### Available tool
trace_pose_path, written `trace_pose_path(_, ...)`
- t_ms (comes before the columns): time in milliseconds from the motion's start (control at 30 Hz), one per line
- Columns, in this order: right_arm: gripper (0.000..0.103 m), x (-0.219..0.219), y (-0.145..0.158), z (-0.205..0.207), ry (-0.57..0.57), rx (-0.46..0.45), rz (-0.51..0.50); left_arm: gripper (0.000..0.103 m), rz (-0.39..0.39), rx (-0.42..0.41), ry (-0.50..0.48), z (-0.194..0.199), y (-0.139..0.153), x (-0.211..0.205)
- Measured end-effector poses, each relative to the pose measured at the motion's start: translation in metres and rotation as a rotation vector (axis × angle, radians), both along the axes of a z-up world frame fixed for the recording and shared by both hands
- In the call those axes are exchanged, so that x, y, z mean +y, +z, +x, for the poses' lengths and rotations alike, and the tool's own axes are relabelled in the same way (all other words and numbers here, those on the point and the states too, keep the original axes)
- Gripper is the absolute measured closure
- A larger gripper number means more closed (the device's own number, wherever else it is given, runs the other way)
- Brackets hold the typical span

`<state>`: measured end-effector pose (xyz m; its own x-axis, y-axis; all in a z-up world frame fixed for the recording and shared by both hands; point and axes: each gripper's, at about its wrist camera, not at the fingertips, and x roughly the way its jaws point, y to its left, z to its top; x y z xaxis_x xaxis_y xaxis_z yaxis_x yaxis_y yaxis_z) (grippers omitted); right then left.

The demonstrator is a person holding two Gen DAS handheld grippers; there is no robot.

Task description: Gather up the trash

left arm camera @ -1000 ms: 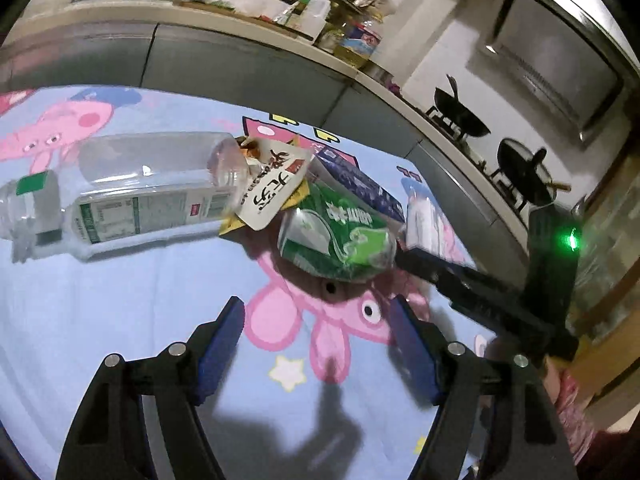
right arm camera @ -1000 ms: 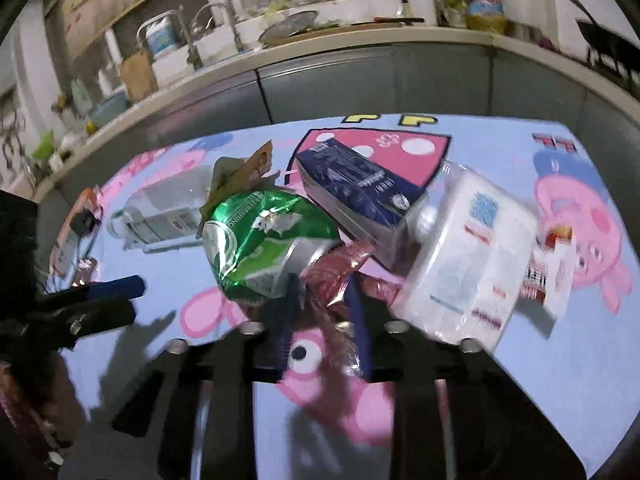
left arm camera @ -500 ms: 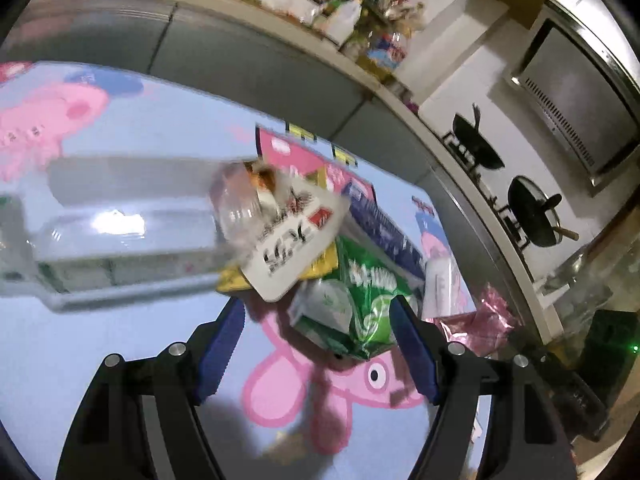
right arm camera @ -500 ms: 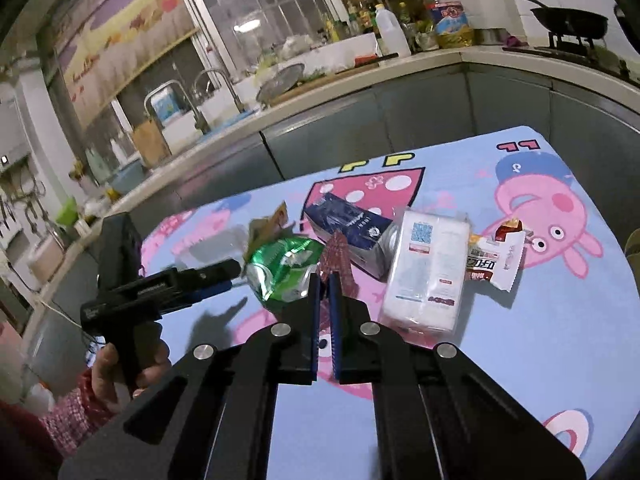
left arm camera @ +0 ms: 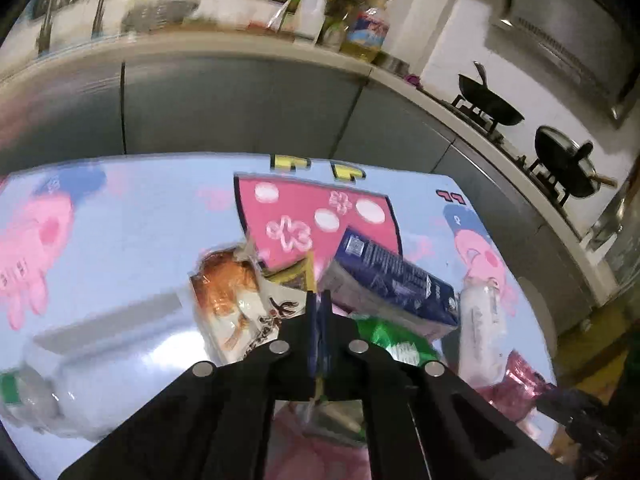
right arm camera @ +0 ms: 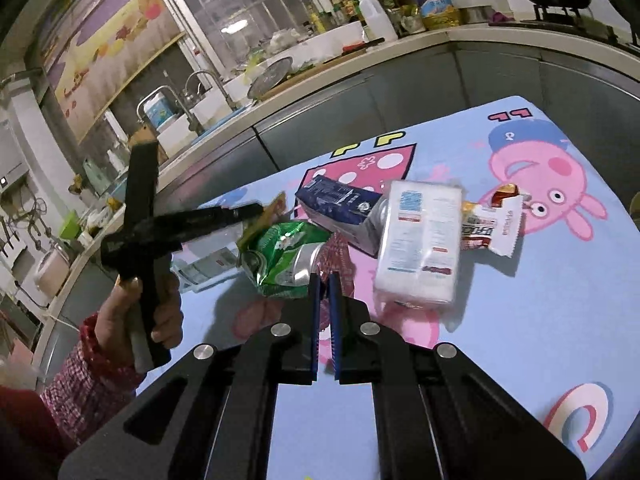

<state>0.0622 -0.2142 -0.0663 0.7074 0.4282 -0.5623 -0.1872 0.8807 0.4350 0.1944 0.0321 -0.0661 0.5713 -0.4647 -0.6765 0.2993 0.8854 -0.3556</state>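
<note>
Right wrist: trash on cartoon-pig tablecloth (right arm camera: 560,280), kitchen counter (right arm camera: 420,44) behind.

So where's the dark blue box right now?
In the right wrist view the dark blue box lies mid-table, between the green packet and the white pack.

dim indoor light, heavy motion blur in the left view, dark fisheye corners, sharper right view.

1 clear bottle (left arm camera: 100,344). 1 green bag (right arm camera: 286,258). 1 blue box (right arm camera: 340,210). 1 white pack (right arm camera: 420,240). 1 pink wrapper (right arm camera: 338,258). 1 yellow wrapper (right arm camera: 262,220). 1 red-white sachet (right arm camera: 496,226). 1 orange-white packet (left arm camera: 240,308). 2 woks (left arm camera: 490,104). 2 grippers (right arm camera: 325,280).
</note>
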Motion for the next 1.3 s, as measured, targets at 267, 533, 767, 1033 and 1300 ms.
trace_pose_path(267, 0.099, -0.003, -0.012, 0.002, 0.006, 0.023, 0.034, 0.102, -0.081, -0.087, -0.125, -0.116, 0.001, 0.03)
trace_pose_path(533, 0.099, 0.017, -0.022, -0.002, 0.067, 0.048, 0.05, 0.094, -0.065, 0.005, -0.056, -0.174, -0.015, 0.056)
trace_pose_path(767, 0.096, 0.02, -0.025, -0.014, 0.088, 0.065, 0.036, 0.035, -0.021, 0.022, 0.101, -0.147, -0.003, 0.07)
trace_pose_path(1033, 0.054, 0.001, -0.045, -0.036, 0.063, 0.115, 0.016, 0.034, -0.083, 0.133, 0.198, -0.137, -0.028, 0.116)
trace_pose_path(1300, 0.038, -0.003, -0.051, -0.048, 0.055, 0.108, -0.048, 0.032, -0.033, 0.143, 0.193, -0.108, -0.046, 0.117)
